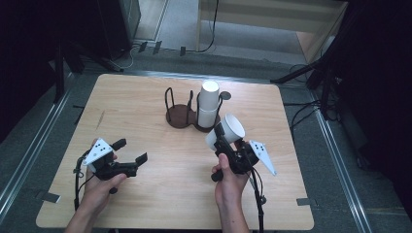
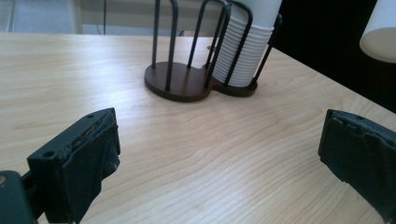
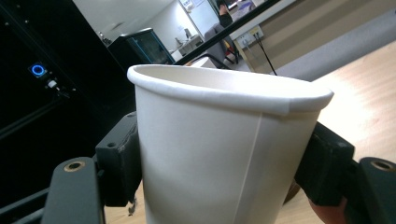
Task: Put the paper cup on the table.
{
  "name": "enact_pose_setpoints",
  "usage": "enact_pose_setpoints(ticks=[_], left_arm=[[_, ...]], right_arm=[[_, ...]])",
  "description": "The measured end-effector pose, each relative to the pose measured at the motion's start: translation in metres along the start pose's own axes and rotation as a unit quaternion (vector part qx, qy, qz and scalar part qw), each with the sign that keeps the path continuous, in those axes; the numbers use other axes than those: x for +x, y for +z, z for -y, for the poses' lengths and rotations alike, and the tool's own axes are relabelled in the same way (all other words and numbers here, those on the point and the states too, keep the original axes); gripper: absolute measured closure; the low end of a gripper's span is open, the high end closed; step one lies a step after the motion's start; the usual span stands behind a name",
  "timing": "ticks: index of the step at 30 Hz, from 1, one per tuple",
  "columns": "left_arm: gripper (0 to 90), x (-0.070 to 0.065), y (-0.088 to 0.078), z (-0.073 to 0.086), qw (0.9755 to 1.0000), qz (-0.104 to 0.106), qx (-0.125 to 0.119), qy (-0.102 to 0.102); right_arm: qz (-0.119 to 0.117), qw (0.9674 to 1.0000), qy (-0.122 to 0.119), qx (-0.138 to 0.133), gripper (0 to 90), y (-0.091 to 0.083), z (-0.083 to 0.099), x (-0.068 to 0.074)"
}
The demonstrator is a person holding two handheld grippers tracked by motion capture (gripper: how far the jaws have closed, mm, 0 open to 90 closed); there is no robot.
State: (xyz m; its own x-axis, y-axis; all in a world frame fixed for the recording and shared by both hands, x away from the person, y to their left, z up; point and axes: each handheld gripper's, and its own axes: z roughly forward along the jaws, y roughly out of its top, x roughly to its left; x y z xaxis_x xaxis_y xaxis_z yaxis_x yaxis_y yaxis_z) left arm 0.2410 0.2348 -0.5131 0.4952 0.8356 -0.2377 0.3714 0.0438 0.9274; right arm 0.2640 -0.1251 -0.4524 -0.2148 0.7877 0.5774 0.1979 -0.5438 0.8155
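Step in hand: the right gripper [image 1: 224,137] holds a single white paper cup [image 1: 227,130] lifted clear of the light wooden table [image 1: 145,121], just near and right of the dark brown wire cup holder [image 1: 187,112]; this reads as carrying one cup, whether off or onto the stack I cannot tell.
Cup's place: between the right jaws, tipped so its open mouth faces up and to the right (its rim [image 3: 224,88] is slightly flattened on one side).
Right gripper: jaws narrowed onto the cup's sides, the pads [image 3: 122,158] pressing on both walls.
Left gripper [image 1: 130,154]: jaws spread wide, nothing between them, low over the near left of the table, aimed toward the holder.
Holder: the stack of white paper cups [image 1: 209,104] stands in its right bay; the left bay is bare.
Next move: probably the free gripper steadies the cup or stack; a light squeeze is needed, since thin paper dents.
Hand pose: both forearms enter from the near edge, the right wrist cocked upward.
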Motion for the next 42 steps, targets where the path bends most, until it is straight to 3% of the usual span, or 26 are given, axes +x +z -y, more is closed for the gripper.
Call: enact_pose_setpoints(ticks=[5, 10, 21, 27, 35, 42], left_arm=[[0.0, 0.007, -0.008, 0.004, 0.9998, -0.018, 0.002, -0.001], [0.0, 0.015, -0.015, 0.008, 0.9993, -0.038, 0.006, 0.001], [0.0, 0.032, -0.027, 0.02, 0.9978, -0.062, 0.015, -0.018], [0.0, 0.041, -0.035, 0.025, 0.996, -0.082, 0.021, -0.028], [0.0, 0.056, -0.048, 0.033, 0.9937, -0.102, 0.027, -0.037], [0.0, 0.067, -0.06, 0.039, 0.9914, -0.118, 0.035, -0.044]], right_arm=[[-0.001, 0.9993, -0.035, -0.013, 27.4, 0.004, -0.003, 0.001], [0.003, 0.9985, -0.053, -0.015, 27.4, 0.008, -0.005, -0.003], [0.006, 0.9951, -0.096, -0.024, 27.6, 0.014, -0.009, -0.01], [0.01, 0.9908, -0.132, -0.029, 27.5, 0.022, -0.012, -0.018], [0.009, 0.9821, -0.184, -0.038, 27.5, 0.03, -0.013, -0.031], [0.012, 0.977, -0.21, -0.036, 27.5, 0.038, -0.016, -0.043]])
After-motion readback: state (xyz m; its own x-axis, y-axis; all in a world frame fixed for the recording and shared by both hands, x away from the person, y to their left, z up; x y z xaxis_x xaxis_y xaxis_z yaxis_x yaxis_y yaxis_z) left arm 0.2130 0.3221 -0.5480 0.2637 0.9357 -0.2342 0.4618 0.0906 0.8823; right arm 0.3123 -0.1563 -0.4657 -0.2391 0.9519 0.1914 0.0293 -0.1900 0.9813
